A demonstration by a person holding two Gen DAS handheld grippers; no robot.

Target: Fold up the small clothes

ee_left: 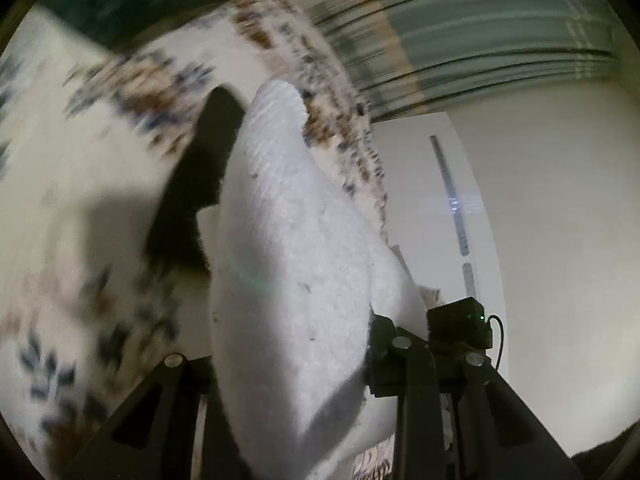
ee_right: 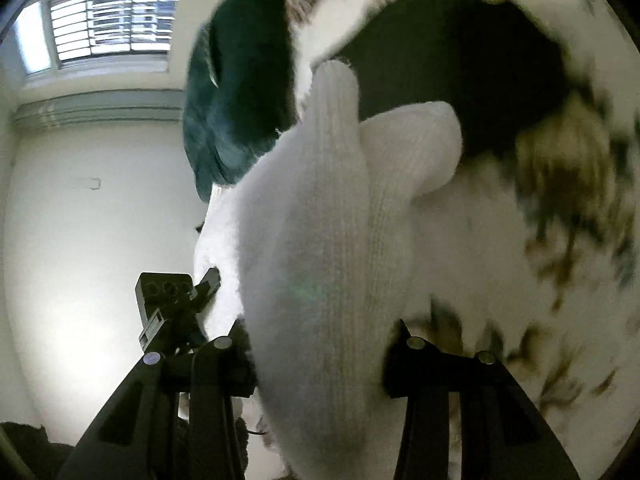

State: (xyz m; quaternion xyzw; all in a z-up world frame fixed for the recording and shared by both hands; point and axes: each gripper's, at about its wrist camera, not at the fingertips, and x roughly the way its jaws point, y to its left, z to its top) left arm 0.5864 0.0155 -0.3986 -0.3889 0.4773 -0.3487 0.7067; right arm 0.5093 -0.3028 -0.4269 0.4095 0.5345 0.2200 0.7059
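Floral spread (ee_left: 80, 184) behind tool-clamped white sock (ee_left: 288, 264)

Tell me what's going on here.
A person is working with two handheld grippers on a white sock. The left gripper and the right gripper each appear clamped on white knit fabric, lifted in front of a patterned bedspread. The right view shows two ribbed cuffs side by side, so it may be a pair of socks held together. A black garment and a dark green one lie on the bedspread behind. No finished fold is visible yet.
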